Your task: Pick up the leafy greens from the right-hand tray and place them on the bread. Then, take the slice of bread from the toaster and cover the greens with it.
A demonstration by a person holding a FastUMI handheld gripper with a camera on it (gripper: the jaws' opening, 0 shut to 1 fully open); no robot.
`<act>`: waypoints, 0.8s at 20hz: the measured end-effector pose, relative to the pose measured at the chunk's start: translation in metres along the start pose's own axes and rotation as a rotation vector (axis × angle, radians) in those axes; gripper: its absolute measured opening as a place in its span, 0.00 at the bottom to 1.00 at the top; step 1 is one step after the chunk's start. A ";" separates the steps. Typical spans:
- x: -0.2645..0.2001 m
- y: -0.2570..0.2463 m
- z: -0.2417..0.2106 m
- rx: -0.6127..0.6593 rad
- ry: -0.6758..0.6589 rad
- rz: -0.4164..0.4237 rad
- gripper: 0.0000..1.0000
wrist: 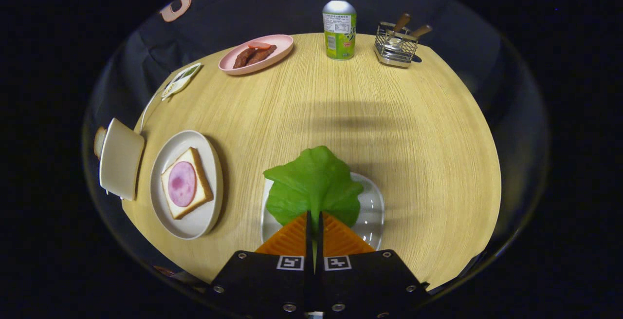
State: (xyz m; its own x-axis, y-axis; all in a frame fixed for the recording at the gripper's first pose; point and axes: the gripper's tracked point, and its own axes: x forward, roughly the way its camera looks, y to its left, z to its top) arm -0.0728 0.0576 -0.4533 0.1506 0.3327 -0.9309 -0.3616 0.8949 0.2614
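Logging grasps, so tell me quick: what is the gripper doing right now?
Gripper: shut on the lettuce leaf, pinching its stem end over the white tray.

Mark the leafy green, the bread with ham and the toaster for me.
leafy green (314, 182), gripper view, middle of the leaf, its stem pinched in the gripper (314, 221).
bread (202, 182), gripper view, bare crust corner.
toaster (120, 158), gripper view, side wall.

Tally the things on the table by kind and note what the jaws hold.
Plates: 3 — pink, bread plate, lettuce plate
Toaster: 1
Bottle: 1
Wire rack: 1
Packet: 1
Total: 7
The gripper jaws are shut on the lettuce leaf.
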 end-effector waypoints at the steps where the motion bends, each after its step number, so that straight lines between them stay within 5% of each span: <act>1: -0.007 0.003 0.002 0.016 -0.012 -0.002 0.01; 9: -0.062 0.054 0.029 0.057 -0.120 0.035 0.01; 16: -0.069 0.135 0.039 -0.071 -0.120 0.118 0.01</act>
State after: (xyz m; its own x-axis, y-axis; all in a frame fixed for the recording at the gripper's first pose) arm -0.0964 0.1668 -0.3442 0.2106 0.4708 -0.8567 -0.4463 0.8260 0.3443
